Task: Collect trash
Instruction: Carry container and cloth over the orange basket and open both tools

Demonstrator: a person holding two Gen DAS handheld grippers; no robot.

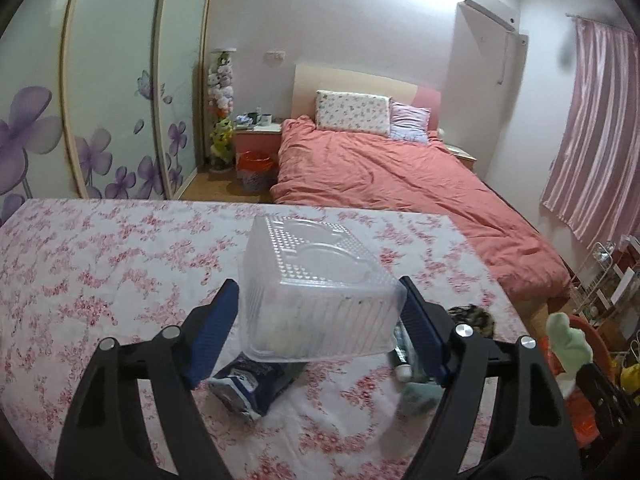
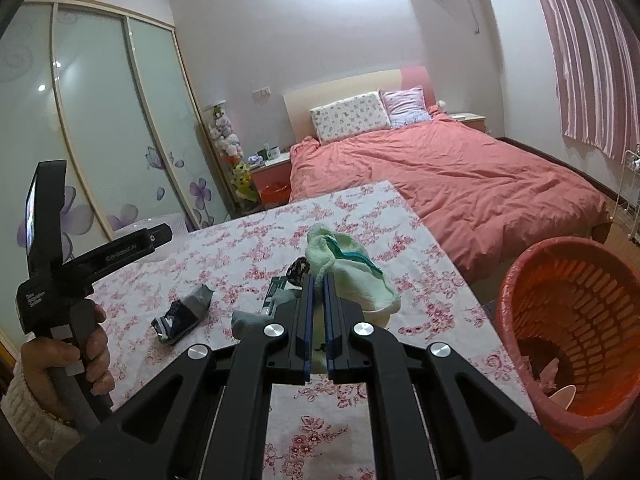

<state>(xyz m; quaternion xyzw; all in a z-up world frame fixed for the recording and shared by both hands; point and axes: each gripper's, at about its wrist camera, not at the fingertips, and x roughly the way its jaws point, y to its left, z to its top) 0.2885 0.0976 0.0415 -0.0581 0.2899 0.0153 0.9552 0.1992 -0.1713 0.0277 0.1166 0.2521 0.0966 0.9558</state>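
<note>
Left wrist view, centre: left claw [image 1: 320, 316] gripping clear ribbed plastic clamshell box [image 1: 316, 300], lifted off floral worktop [image 1: 100, 264]. Right claw [image 2: 316, 320] closed on pale green cloth [image 2: 352, 268]. Thin walls could buckle, slip.

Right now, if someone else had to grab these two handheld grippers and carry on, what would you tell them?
Left gripper: shut on the clear plastic box, held above the flowered table.
Right gripper: shut on a pale green cloth.
Orange basket stands beside the table on the right, with a few scraps already in it.
Still on the table: crumpled dark blue wrapper, a small dark bottle, a grey rag, a dark patterned item.
Next, probably: drop the box into the basket, then collect the rest.
</note>
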